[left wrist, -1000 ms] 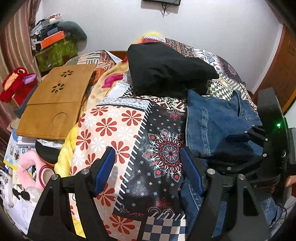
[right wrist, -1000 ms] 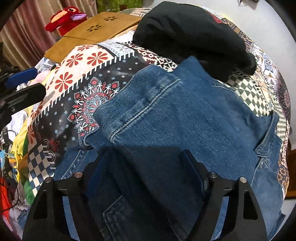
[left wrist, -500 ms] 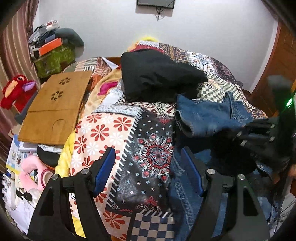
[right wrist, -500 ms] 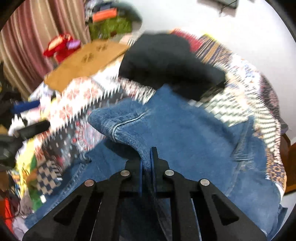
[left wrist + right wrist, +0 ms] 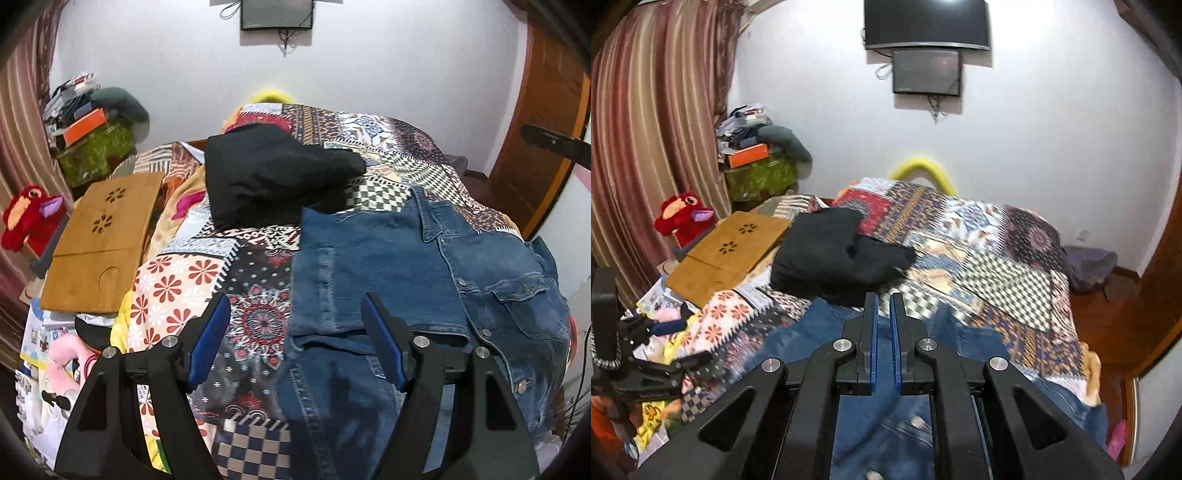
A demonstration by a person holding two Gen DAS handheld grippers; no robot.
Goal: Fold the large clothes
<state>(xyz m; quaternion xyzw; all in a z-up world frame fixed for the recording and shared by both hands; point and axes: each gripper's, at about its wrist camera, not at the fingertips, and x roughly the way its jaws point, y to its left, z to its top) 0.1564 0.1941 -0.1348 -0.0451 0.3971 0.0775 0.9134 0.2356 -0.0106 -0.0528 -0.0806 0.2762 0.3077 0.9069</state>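
A blue denim jacket lies spread on the patchwork bedspread, front up, with buttons and a chest pocket showing. My left gripper is open and empty, hovering above the jacket's left edge. My right gripper has its jaws nearly together with a thin gap and nothing visible between them; it is raised above the jacket. A folded black garment lies behind the jacket; it also shows in the right wrist view.
A wooden lap tray lies on the bed's left side, with a red plush toy beside it. Clutter is piled on the floor at left. A wooden door stands at right. A screen hangs on the wall.
My right gripper shut on a denim fold, lifted it over, and has since risen clear. The jacket now lies opened with its front showing. The left gripper stayed open and tilted up.
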